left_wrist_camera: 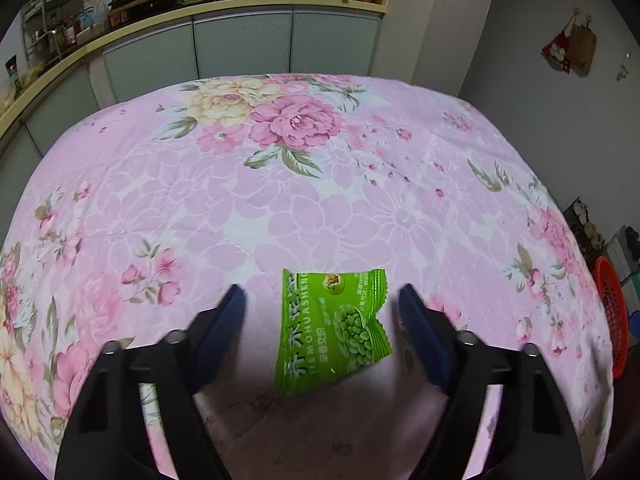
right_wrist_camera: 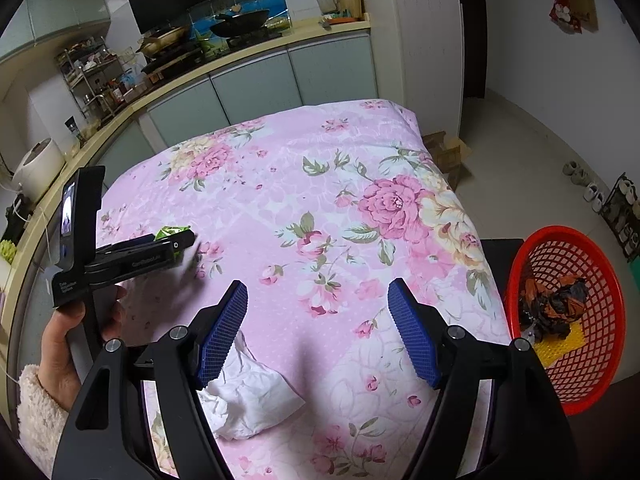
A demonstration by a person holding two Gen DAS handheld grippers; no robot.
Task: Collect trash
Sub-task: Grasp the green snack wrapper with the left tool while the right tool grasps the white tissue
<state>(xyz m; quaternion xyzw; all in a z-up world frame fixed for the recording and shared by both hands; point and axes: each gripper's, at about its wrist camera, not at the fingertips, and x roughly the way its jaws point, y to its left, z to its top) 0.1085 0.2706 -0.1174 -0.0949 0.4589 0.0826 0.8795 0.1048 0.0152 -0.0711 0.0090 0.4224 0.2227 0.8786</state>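
A green snack packet lies on the pink floral tablecloth. My left gripper is open, its blue pads on either side of the packet and apart from it. In the right wrist view the left gripper shows at the left with the packet's green edge beside its tips. My right gripper is open and empty above the cloth. A crumpled white tissue lies under its left finger. A red mesh basket at the right holds crumpled dark trash.
The basket's rim also shows at the right edge of the left wrist view. A kitchen counter with pans runs behind the table. Shoes and a rack stand on the floor at the right. A cardboard box lies past the table's far corner.
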